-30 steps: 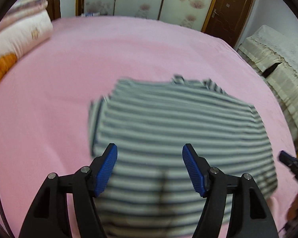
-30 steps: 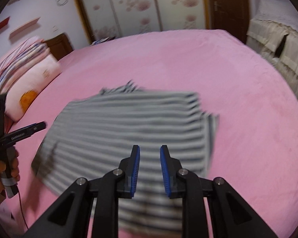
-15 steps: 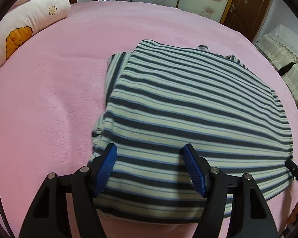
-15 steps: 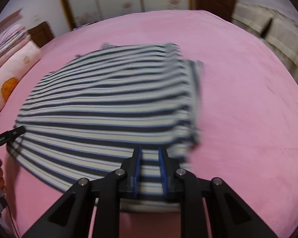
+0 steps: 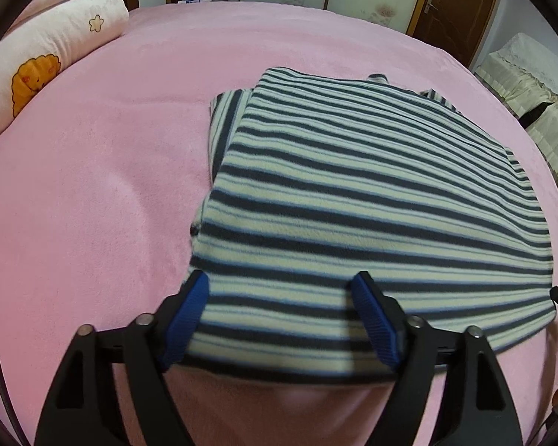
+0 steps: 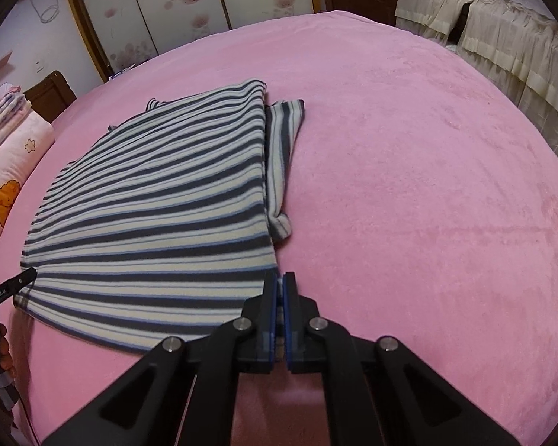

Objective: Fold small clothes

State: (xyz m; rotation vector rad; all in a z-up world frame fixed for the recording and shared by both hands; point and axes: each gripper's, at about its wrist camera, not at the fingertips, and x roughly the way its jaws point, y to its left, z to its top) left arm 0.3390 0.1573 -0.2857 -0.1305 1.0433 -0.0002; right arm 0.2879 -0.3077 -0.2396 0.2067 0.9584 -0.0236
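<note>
Striped shirt (image 5: 372,200) lies on the pink bed (image 5: 93,186), dark, cream and thin blue stripes, folded over so a top layer covers a lower one. In the left wrist view a sleeve strip (image 5: 223,126) peeks out along the shirt's left edge; in the right wrist view the same kind of strip (image 6: 282,156) sticks out past the right edge, its end crumpled.

Left tongs (image 5: 282,319) are spread wide, blue pads (image 5: 189,316) on either side of the near hem, fabric lying between them but not pinched. The near hem looks slightly raised off the bed there (soft focus, hard to be sure).

Right tongs (image 6: 280,297) are pressed together at the shirt's near right corner; the corner runs into the gap between the pads, so they look clamped on the shirt edge (contact itself is mostly hidden by the pads).

In the right wrist view the other tool's black tip (image 6: 11,286) shows at the far left beside the hem, with part of the person's hand (image 6: 0,349) under it.

Surroundings: pink pillow (image 5: 48,55) with an orange cartoon print at the left of the bed, sliding doors (image 6: 189,3) with flower pattern behind, brown door (image 5: 457,3), cream lace-covered furniture (image 6: 509,41) to the right.
</note>
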